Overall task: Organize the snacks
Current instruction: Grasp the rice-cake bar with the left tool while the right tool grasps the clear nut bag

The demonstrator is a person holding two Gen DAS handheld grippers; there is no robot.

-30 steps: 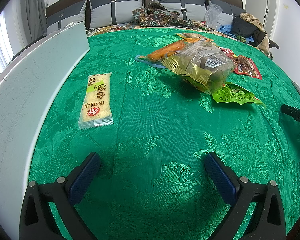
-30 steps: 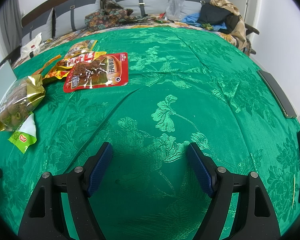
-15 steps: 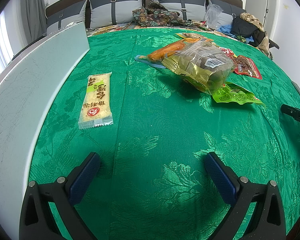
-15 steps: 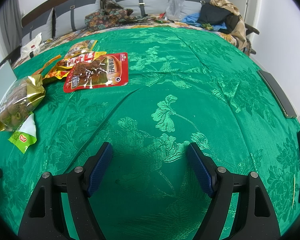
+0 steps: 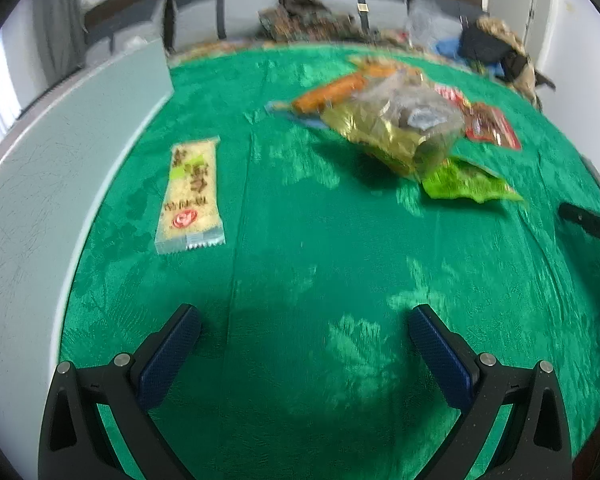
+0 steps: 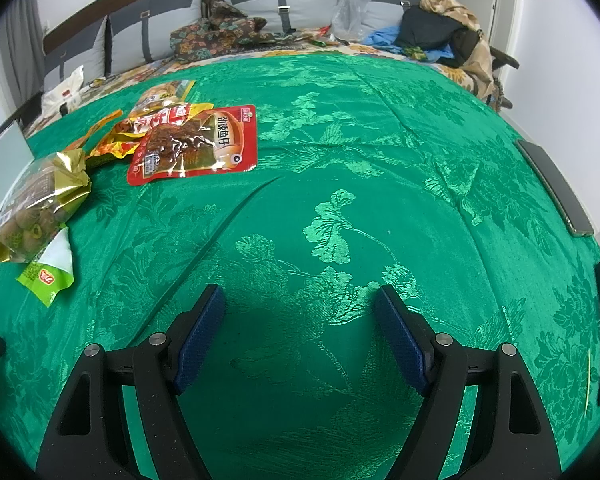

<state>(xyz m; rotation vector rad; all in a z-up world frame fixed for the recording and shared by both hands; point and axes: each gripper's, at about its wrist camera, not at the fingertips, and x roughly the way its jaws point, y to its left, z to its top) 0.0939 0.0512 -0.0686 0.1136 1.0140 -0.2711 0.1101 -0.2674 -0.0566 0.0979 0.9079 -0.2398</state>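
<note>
The left gripper (image 5: 304, 328) hung over the green tablecloth (image 5: 308, 248) with its jaws spread wide and nothing between them, and the right gripper (image 6: 300, 316) was likewise wide apart and empty. Taking the gold bag (image 5: 396, 132) as the landmark, a pale wafer bar (image 5: 191, 196) lay flat well to its left, near the grey board (image 5: 52, 168). An orange packet (image 5: 328, 92) lay behind the bag, touching it, and a light green packet (image 5: 468, 184) poked out from under its near right edge. A red pouch (image 6: 194, 142) lay flat just beyond the bag on its right, overlapping a yellow wrapper (image 6: 156, 120). The left view was blurred.
</note>
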